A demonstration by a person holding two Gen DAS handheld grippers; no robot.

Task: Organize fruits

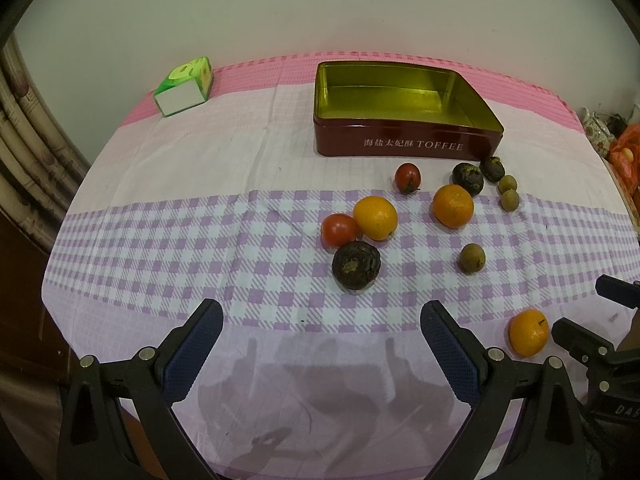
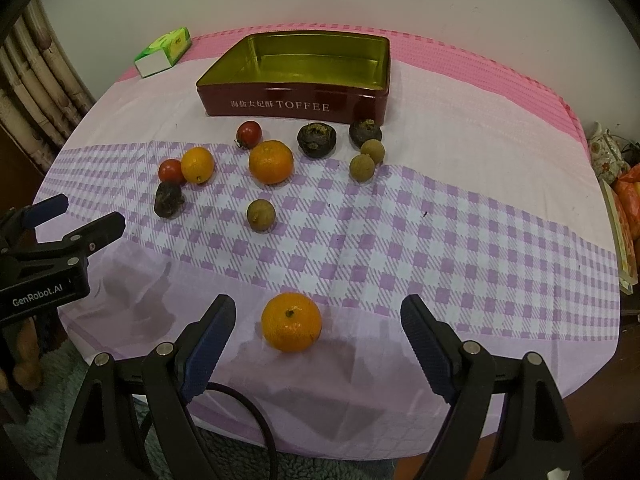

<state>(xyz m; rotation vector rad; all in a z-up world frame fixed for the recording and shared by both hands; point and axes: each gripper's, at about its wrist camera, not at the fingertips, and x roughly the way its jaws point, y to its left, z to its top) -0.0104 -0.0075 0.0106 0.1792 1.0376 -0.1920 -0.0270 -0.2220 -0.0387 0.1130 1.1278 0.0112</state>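
Nearest orange (image 2: pixel 291 322) on the checked tablecloth (image 2: pixel 460 216), just ahead of the right gripper (image 2: pixel 318 320), whose jaws stand wide apart and hold nothing.
Left gripper (image 1: pixel 322 326) likewise spread and unloaded above bare cloth. Two more oranges, two tomatoes, three dark fruits and three small brown ones lie loose before the toffee tin (image 2: pixel 296 72), whose interior shows only bare metal; a green box (image 1: pixel 184 85) sits far left.

We see an open rectangular red metal tin (image 2: pixel 296 100) standing at the back of a table under a pink and purple checked cloth (image 2: pixel 440 220). A small green cardboard box (image 2: pixel 164 53) lies behind and left of it. Round fruits are scattered just in front, and one round orange (image 2: pixel 291 322) sits alone near the front edge.
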